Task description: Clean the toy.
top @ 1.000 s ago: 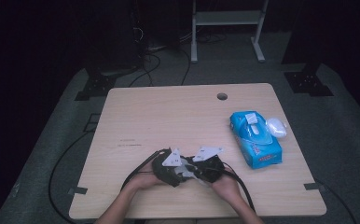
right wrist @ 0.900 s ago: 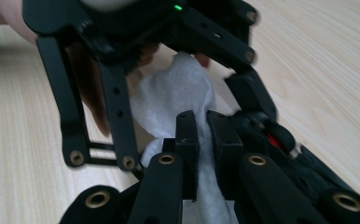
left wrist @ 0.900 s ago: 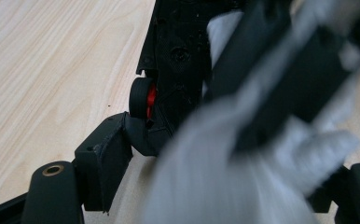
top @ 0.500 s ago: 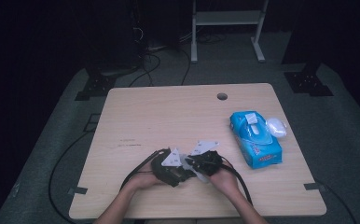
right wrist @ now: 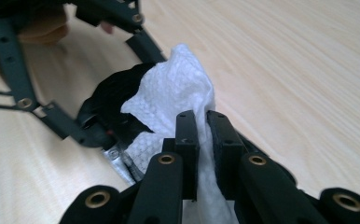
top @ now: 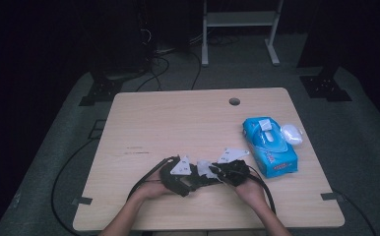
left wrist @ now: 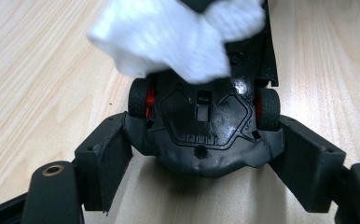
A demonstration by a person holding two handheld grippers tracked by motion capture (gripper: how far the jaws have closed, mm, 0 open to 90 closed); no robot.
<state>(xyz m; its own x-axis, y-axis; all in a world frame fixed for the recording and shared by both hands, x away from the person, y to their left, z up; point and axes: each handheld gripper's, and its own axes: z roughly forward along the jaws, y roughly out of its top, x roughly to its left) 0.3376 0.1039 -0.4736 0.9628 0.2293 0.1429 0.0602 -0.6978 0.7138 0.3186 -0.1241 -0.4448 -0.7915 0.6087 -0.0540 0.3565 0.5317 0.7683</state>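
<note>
A: Nearest the person, what's each tool doing?

B: The left tool [left wrist: 201, 186] has its jaws clamped on the sides of a black toy car [left wrist: 201, 126], which is turned belly-up, its wheels with red hubs just past the jaw tips. The right tool [right wrist: 205, 126] has its jaws pressed together on a white wipe [right wrist: 173, 93], pinching a fold of it.

A: And where do the two meet?

B: Near the front edge of the table [top: 178, 118], in the middle. The wipe lies against the car's underside, bunched over the far part of the chassis.

A: How would you expect these to handle?

B: The car looks like light, stiff plastic with a glossy, probably slick belly. Gripping it across the body beside the wheels, as now, seems right; the wheels could roll under a pad. The wipe is soft and limp, likely damp, so it will drag and fold. Pinching a thick bunch gives more to rub with than a thin corner.

A: Anything farther off?

B: To the right, well apart, a blue pack of wipes [top: 269, 147] lies flat with its flap open, and a white crumpled wad [top: 291, 133] sits just beside it.
</note>
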